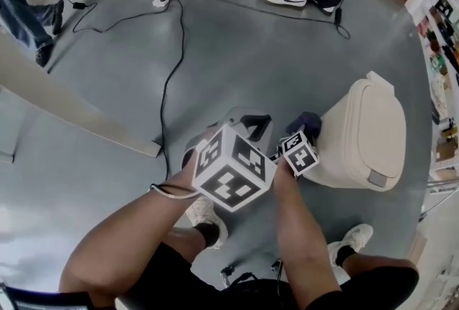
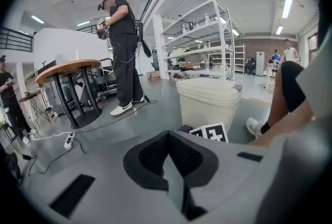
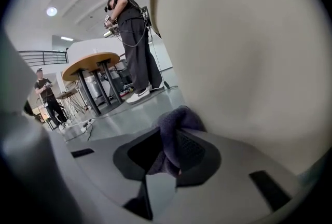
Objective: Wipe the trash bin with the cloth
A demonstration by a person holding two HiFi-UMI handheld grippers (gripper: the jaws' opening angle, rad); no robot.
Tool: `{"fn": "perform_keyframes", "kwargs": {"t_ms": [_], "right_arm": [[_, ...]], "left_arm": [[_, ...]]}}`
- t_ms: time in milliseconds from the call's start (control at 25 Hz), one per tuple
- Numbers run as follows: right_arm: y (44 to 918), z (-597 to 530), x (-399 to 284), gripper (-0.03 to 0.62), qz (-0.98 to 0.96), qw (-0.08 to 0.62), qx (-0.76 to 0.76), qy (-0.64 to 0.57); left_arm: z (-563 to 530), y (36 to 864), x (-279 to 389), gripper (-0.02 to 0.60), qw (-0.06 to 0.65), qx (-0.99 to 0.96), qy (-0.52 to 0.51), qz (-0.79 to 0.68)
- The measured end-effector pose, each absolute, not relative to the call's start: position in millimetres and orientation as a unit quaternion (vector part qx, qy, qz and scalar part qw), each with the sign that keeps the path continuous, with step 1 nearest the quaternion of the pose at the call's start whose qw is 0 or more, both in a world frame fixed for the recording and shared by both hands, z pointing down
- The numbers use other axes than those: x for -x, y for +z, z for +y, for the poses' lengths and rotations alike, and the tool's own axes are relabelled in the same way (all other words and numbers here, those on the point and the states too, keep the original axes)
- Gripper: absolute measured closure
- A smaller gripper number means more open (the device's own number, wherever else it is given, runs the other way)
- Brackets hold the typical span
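The right gripper (image 3: 174,154) clamps the cloth (image 3: 175,123) at its tip, likely so the bunched fabric presses against the side wall of the trash bin (image 3: 244,52), which stands on the floor (image 1: 237,64). The left gripper (image 2: 167,158), jaws closed on nothing, hangs just beside, out of the way.

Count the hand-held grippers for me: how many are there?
2. The left hand-held gripper, jaws together, is just left of the right hand-held gripper, which clamps the cloth beside the trash bin.

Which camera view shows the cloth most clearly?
The right gripper view: the cloth sits clamped in the right gripper beside the trash bin. The head view shows a small tuft; the left gripper view, a sliver.
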State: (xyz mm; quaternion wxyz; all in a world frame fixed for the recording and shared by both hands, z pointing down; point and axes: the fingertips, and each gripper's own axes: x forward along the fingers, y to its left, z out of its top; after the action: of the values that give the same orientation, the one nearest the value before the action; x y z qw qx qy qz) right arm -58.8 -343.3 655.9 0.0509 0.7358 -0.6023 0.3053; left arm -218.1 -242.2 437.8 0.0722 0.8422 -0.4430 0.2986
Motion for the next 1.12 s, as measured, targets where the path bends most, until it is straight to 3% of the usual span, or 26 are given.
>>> {"fn": "perform_keyframes", "kwargs": {"t_ms": [280,440,800,1120], "right_arm": [[716,-335,57,0.516,-0.592,0.101,-0.724,0.339],[705,-325,68,0.517,-0.614,0.099,-0.704,0.341],[622,-296,114,0.516,-0.713,0.062,-0.636,0.288],[471,-223,139,0.516,-0.827,0.072,-0.545,0.12]], "left_arm": [[-246,447,224,0.584,0.083,-0.838,0.302,-0.447],[-251,442,216,0.584,0.079,-0.84,0.301,-0.444],[-250,420,202,0.584,0.058,-0.846,0.293,-0.442],[-239,371,184,0.584,0.015,-0.856,0.263,-0.444]]}}
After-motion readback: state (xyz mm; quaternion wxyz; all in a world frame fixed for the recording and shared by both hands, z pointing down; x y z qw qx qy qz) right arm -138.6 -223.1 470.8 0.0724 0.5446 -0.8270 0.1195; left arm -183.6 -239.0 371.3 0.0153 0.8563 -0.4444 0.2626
